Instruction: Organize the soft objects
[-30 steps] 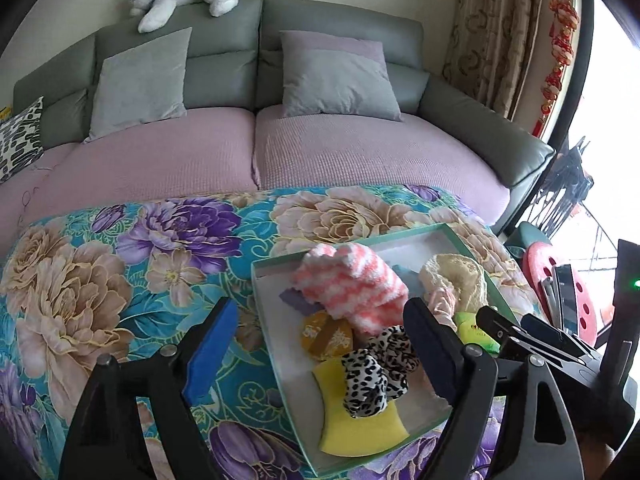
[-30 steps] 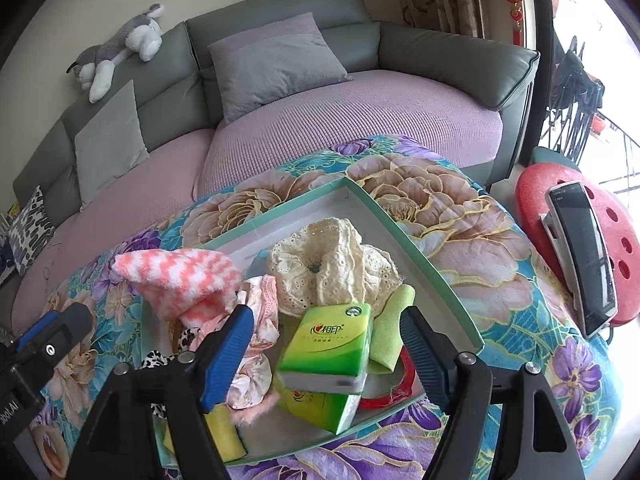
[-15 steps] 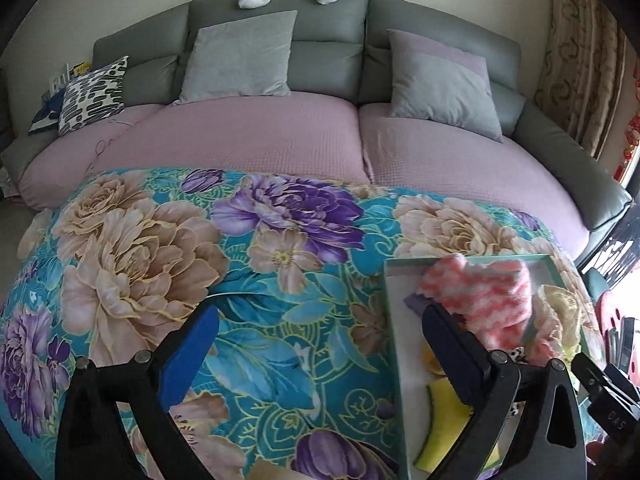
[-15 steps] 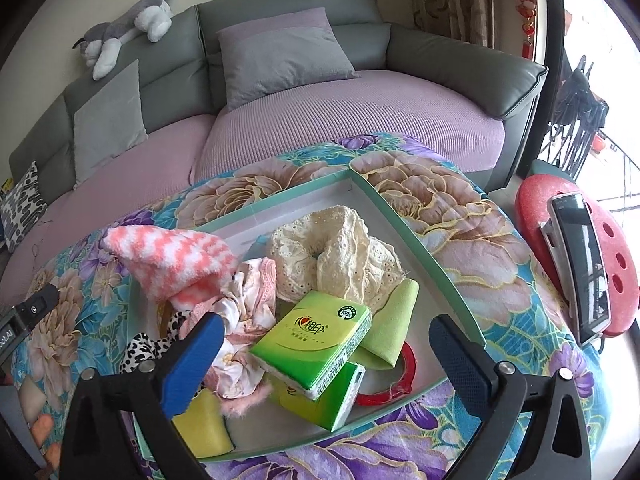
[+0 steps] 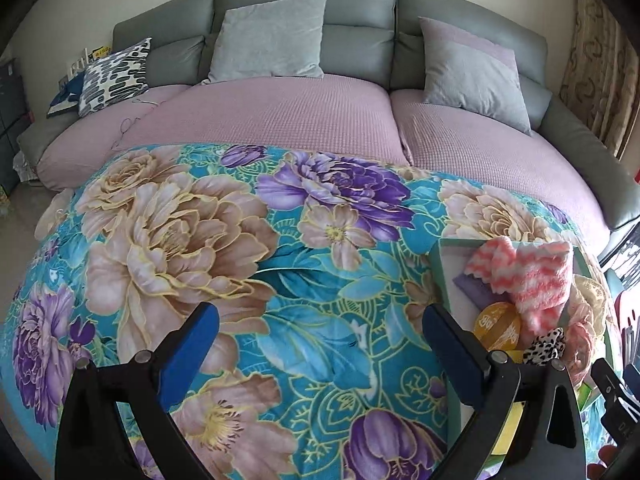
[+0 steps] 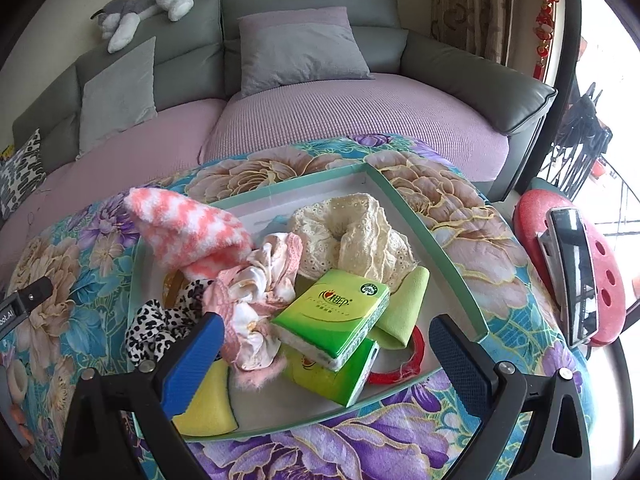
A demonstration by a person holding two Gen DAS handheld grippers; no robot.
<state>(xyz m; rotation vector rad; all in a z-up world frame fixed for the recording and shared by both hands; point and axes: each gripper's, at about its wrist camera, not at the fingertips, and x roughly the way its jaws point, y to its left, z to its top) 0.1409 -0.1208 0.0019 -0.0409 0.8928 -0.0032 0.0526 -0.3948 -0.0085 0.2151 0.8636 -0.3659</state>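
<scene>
Hovering with jaws spread wide and empty, right gripper [image 6: 324, 346] sits over the green-rimmed shallow tray [image 6: 420, 220] of soft items, left gripper [image 5: 320, 340] beside it over bare floral cloth; risk: snagging the green tissue pack [image 6: 332, 316] stacked atop, toppling it.

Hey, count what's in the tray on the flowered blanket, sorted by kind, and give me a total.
Going by the right wrist view, some things may be hidden underneath:
Scrunchies (cream lace, pink, leopard print): 3
Green tissue packs: 2
Fuzzy pink-and-white cloth: 1
Yellow sponge: 1
Light green cloth: 1
Red ring: 1
Orange round item: 1
Purple item: 1
Total: 11
</scene>
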